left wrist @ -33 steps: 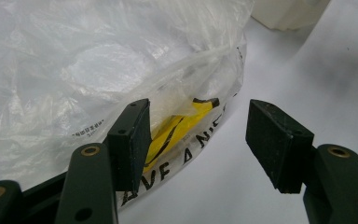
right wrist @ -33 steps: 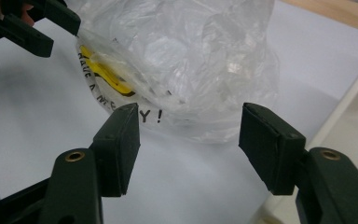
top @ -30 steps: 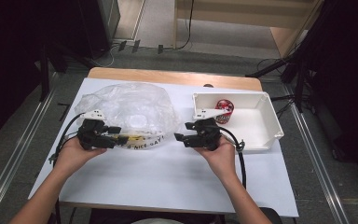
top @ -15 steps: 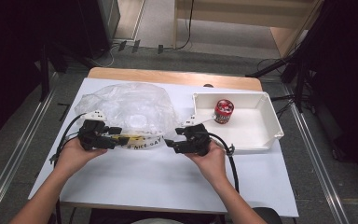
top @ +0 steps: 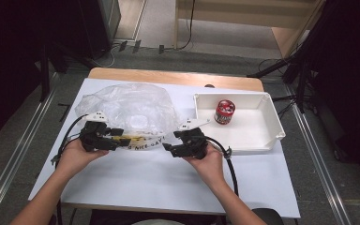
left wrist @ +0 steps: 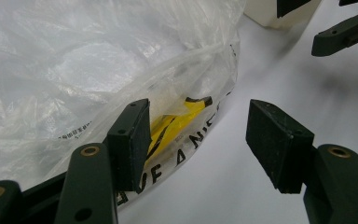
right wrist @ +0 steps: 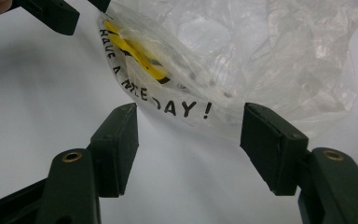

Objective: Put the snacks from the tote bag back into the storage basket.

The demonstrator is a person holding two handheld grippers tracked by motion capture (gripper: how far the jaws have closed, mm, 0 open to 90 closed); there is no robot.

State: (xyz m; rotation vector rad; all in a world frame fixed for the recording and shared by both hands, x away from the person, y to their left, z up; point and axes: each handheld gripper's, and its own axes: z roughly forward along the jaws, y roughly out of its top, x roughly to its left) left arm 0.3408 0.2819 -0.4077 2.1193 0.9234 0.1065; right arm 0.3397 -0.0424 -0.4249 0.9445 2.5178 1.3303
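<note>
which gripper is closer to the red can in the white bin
Right. The right gripper sits at the plastic bag's near right corner, just left of the white bin holding the red can. The left gripper is at the bag's left side, farther off.

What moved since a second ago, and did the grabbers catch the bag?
The right gripper slid left, away from the white bin, up to the near edge of the clear plastic bag. Its jaws are open and grip nothing; the printed bag edge lies just ahead of them. The left gripper kept its place at the bag's edge, also open. The bag, the bin and the red can stayed put.
</note>
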